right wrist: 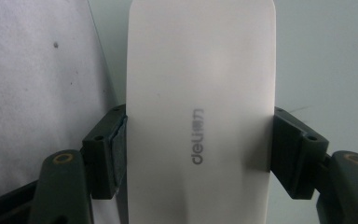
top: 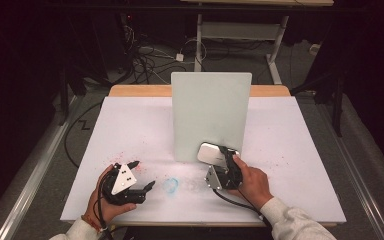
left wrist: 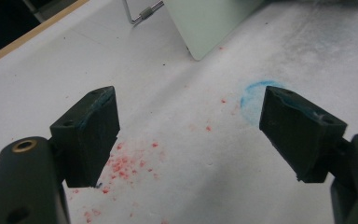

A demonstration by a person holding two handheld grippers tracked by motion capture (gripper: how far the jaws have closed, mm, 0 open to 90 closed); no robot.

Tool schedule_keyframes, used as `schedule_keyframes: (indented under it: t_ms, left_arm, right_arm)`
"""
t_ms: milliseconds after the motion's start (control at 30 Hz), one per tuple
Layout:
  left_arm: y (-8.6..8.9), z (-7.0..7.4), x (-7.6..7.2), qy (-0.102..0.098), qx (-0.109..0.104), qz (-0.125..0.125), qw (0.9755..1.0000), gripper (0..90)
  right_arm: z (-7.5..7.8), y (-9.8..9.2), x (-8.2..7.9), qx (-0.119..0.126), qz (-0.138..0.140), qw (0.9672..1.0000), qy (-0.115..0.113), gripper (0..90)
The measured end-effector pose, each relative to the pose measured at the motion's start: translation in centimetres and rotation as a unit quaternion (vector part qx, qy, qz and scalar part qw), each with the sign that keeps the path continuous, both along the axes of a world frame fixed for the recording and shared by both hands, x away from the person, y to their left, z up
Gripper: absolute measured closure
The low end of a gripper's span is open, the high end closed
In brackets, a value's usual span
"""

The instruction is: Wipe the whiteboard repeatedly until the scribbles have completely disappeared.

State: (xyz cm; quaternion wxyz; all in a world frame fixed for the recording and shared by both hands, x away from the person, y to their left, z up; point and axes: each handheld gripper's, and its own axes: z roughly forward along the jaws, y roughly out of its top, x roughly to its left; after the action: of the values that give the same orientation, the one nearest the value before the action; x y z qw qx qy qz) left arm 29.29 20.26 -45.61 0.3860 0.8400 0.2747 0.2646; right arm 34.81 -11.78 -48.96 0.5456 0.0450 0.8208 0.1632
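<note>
A pale green whiteboard [top: 210, 115] stands upright on the white table [top: 290, 150]. My right gripper [top: 220, 162] is shut on a white board eraser [right wrist: 200, 107] marked "deli", held against the board's lower right part; its jaws clamp the eraser's two long sides. The same eraser [top: 211, 154] shows from above, in front of the board. At the table's front left, my left gripper [top: 144, 175] stands open, low over the table, with nothing between its fingers [left wrist: 91, 133]. It points toward a faint blue ring mark [left wrist: 256, 95] on the table.
Red crumbs [left wrist: 126, 163] are scattered on the table under the left gripper, and more lie at the right [top: 280, 161]. A blue ring smudge [top: 170, 185] lies between the two hands. A wire stand [left wrist: 142, 14] props the board from behind. Cables lie on the floor beyond the table.
</note>
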Motion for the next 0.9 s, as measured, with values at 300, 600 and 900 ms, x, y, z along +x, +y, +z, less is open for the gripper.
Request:
schedule_keyframes:
  t_ms: [300, 600, 900]
  left_arm:
    - [0.2, 0.1, -0.1, 0.0, -0.003, 0.003, 1.0, 19.3]
    - [0.1, 0.1, 0.0, -0.001, -0.001, 0.002, 1.0, 19.3]
    - [0.2, 0.1, -0.1, 0.0, 0.0, 0.003, 1.0, 19.3]
  right_arm:
    - [2.2, -2.2, 0.8, 0.055, -0.026, 0.9981, -0.004, 31.1]
    - [5.2, -6.1, 1.9, 0.136, -0.074, 0.9878, -0.017, 31.1]
    - [2.5, -5.5, 0.8, 0.064, -0.051, 0.9966, 0.002, 31.1]
